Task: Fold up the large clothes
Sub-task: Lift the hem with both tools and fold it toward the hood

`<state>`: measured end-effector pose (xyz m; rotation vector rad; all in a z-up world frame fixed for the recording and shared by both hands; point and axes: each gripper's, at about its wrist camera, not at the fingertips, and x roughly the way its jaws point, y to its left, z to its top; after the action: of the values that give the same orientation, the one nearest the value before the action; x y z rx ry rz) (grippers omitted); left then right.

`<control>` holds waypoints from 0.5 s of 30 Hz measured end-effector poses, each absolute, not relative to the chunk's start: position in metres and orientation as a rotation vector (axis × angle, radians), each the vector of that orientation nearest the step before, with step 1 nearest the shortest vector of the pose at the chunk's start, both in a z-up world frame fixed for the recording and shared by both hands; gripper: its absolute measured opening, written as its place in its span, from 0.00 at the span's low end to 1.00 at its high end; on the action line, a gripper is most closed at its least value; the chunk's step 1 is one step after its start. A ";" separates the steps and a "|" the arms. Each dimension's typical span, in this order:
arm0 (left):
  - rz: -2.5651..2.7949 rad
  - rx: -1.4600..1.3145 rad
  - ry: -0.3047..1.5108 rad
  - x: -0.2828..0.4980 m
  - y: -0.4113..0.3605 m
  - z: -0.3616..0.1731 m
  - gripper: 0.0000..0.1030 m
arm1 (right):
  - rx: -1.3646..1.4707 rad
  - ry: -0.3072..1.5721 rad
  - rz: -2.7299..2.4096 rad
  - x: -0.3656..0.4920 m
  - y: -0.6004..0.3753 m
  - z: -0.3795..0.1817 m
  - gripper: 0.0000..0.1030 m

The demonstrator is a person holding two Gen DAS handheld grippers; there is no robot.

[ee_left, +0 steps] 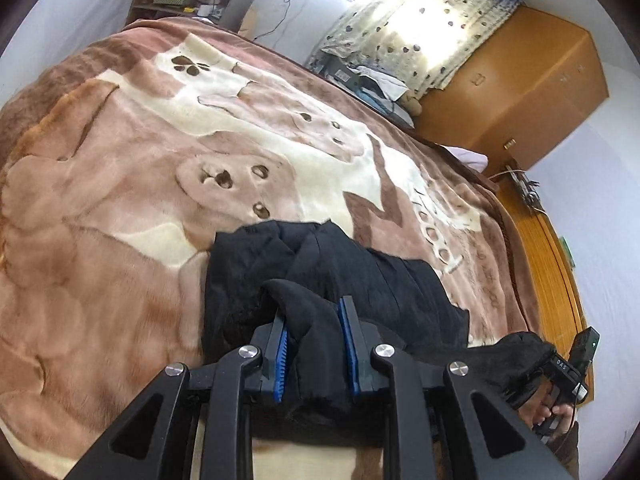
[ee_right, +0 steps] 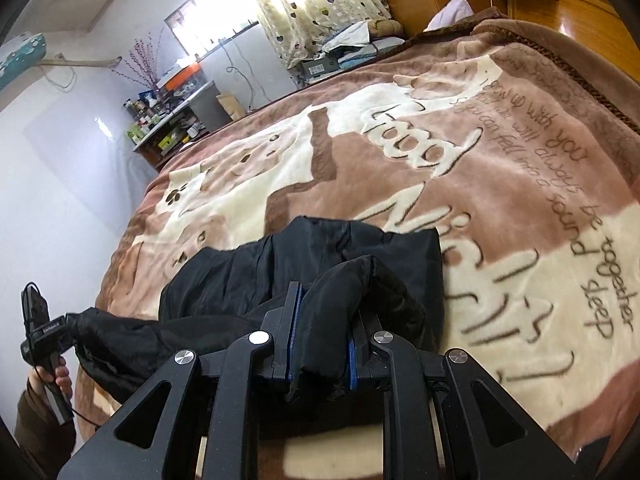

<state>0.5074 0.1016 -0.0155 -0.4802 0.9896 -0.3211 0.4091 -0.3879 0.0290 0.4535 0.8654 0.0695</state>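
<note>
Left gripper [ee_left: 314,344]: you have it clamped on a bunched fold of the black garment [ee_left: 332,264]; the blue pads [ee_left: 280,364] press the cloth from both sides with only a narrow gap, filled by fabric.
Right gripper [ee_right: 322,342]: you have it pinched likewise on a rolled ridge of the same garment [ee_right: 280,276]; cloth fills the space between the jaws and bulges out beyond the tips.
Garment, near edge: in both wrist views the held cloth is raised off the blanket at 6 o'clock, and the span between your two grips hangs slack.
Cross-check, left wrist view: your right gripper [ee_left: 560,364] shows at 4 o'clock with black cloth trailing into it; your fingers [ee_left: 554,410] wrap its handle.
Cross-check, right wrist view: your left gripper [ee_right: 40,328] shows at 8 o'clock, cloth running up to it, your hand [ee_right: 60,374] and a brown sleeve [ee_right: 36,424] below.
Garment, body: the rest lies crumpled in folds on the blanket [ee_left: 140,200] just beyond the jaws, at centre frame.
Blanket: brown and cream plush with bear figures and "Good Night" lettering [ee_right: 424,152], covering the bed from 6 to 12 o'clock.
Far side, right wrist view: cluttered shelf [ee_right: 168,120] at 10 o'clock, heart-print curtain [ee_right: 320,4] at 12 o'clock.
Far side, left wrist view: wooden wardrobe [ee_left: 532,92] at 2 o'clock.
</note>
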 end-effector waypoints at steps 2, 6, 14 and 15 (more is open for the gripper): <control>-0.316 -0.488 0.997 0.524 0.100 -0.022 0.22 | 0.454 0.875 0.064 0.422 -0.389 0.026 0.18; -0.291 -0.511 1.020 0.559 0.096 -0.037 0.22 | 0.443 0.911 0.050 0.457 -0.394 0.013 0.18; -0.232 -0.469 1.086 0.609 0.078 -0.074 0.24 | 0.513 0.985 0.014 0.505 -0.406 -0.026 0.18; -0.227 -0.476 1.097 0.615 0.077 -0.081 0.24 | 0.531 0.993 0.008 0.509 -0.407 -0.029 0.18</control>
<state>0.6146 0.0766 -0.0811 -0.4757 1.0967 -0.2272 0.5089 -0.4075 -0.0295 0.5313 0.9927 0.0077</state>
